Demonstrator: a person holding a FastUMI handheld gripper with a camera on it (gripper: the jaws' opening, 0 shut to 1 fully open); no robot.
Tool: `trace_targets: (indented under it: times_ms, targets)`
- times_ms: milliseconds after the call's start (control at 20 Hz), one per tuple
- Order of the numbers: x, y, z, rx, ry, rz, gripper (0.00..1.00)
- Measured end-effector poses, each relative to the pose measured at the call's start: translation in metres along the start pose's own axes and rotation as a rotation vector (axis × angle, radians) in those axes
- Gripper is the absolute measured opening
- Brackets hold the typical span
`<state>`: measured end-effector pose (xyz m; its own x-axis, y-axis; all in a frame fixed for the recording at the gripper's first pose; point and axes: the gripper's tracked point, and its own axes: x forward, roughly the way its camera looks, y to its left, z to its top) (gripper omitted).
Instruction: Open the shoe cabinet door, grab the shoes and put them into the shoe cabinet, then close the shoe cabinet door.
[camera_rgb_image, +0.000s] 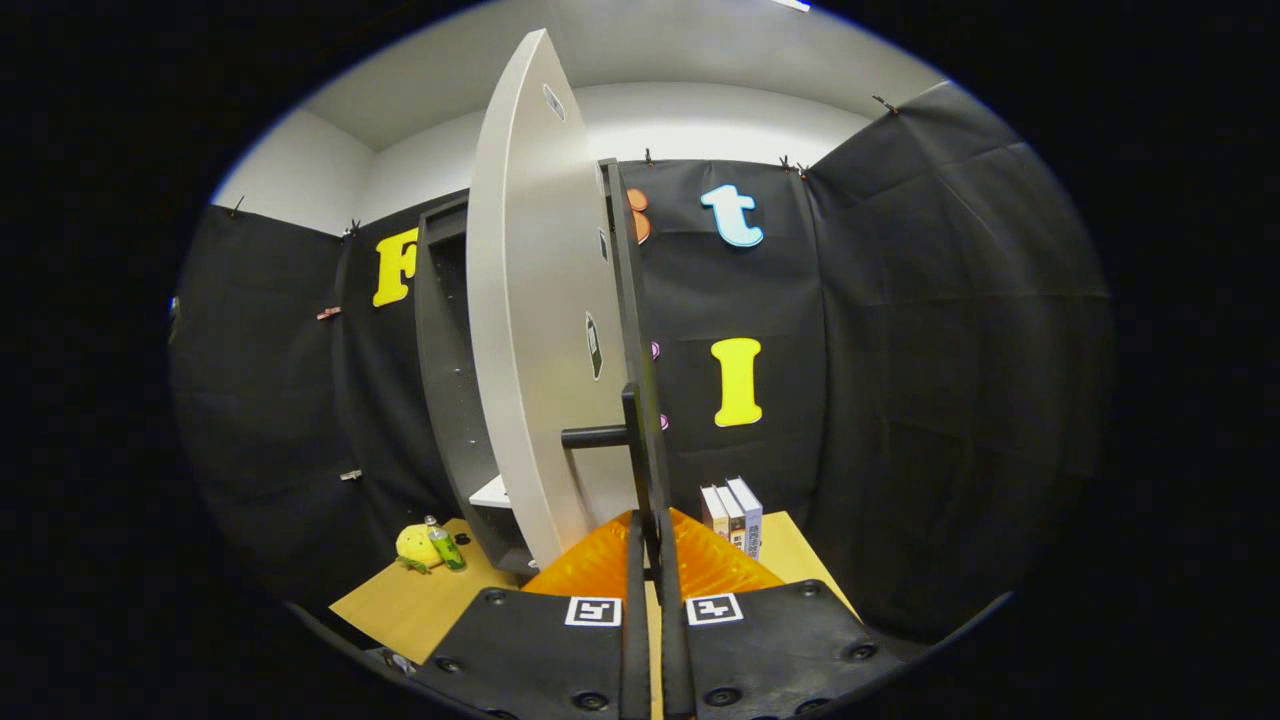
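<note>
The gripper (655, 560) has its two fingers drawn tight onto the dark vertical bar handle (634, 440) of the shoe cabinet door (540, 330), with the lower end of the bar pinched between them. The door stands swung open, edge-on just ahead of the fingers, its pale inner face turned to the left. Beyond it stands the dark shoe cabinet (450, 380), open at the front, with a pale shelf (492, 492) low inside. The cabinet rests on a wooden table (420, 605). Near the table's far left corner, beside the cabinet, lie a yellow plush toy (415, 546) and a small green bottle (445, 547), touching or nearly so. At the far right edge stands a row of upright books (735, 512).
</note>
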<state>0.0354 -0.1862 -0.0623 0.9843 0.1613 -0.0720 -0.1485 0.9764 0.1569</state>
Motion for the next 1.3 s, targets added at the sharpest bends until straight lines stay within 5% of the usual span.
trace_targets:
  times_ms: [150,350,600,900,1300]
  targets:
    - [-0.016,0.001,0.006,0.000,-0.018,-0.043,0.13]
    - [-0.039,0.002,0.008,-0.044,-0.061,-0.121,0.49]
    - [-0.067,0.039,-0.015,-0.052,-0.057,-0.108,1.00]
    - [-0.066,0.104,-0.082,-0.038,0.039,-0.049,0.98]
    - [-0.051,0.159,-0.238,0.008,0.333,0.037,0.99]
